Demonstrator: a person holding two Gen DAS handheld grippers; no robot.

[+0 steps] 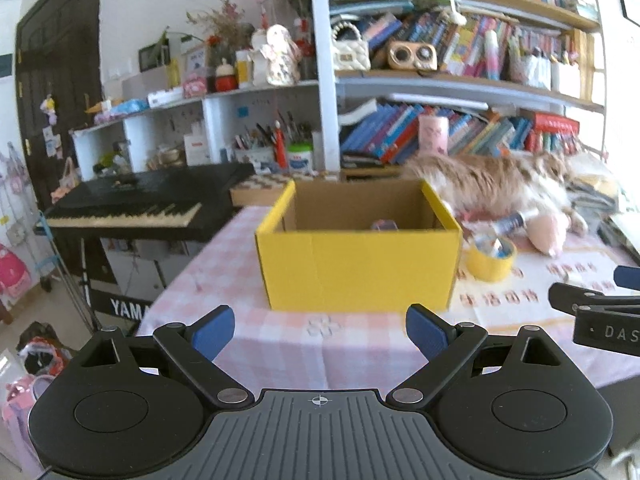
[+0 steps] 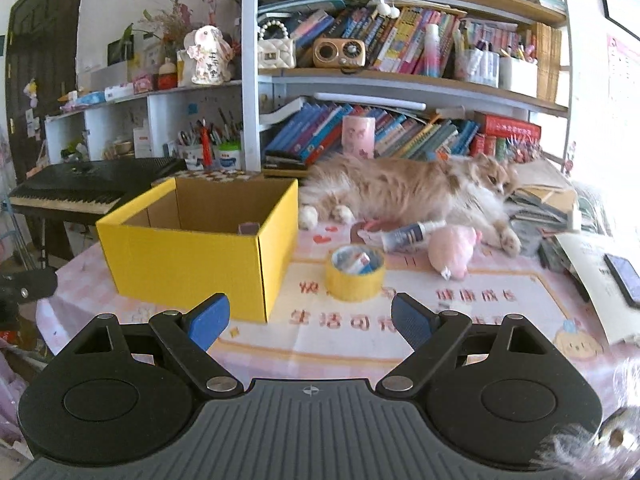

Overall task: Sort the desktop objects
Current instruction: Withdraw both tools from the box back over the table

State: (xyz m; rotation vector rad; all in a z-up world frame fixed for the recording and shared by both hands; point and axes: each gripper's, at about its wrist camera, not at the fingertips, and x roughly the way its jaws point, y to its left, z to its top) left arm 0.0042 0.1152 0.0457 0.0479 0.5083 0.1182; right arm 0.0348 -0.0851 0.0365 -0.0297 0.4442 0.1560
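A yellow cardboard box (image 1: 360, 268) (image 2: 188, 264) stands open on the pink checked tablecloth (image 1: 280, 336), with a small object (image 2: 249, 227) inside. To its right sit a yellow tape roll (image 2: 355, 276) (image 1: 490, 262) with small items in its core, a white tube (image 2: 410, 234), a dark round object (image 2: 366, 230) and a pink plush toy (image 2: 452, 250). My left gripper (image 1: 319, 332) hangs open and empty in front of the box. My right gripper (image 2: 310, 322) is open and empty, short of the tape roll. The right gripper's tip (image 1: 592, 308) shows at the left wrist view's right edge.
A long-haired cat (image 2: 420, 192) lies along the back of the table. Books and papers (image 2: 556, 208) and a phone (image 2: 624, 276) crowd the right side. A black keyboard (image 1: 140, 204) stands left of the table; full bookshelves (image 2: 400, 80) rise behind.
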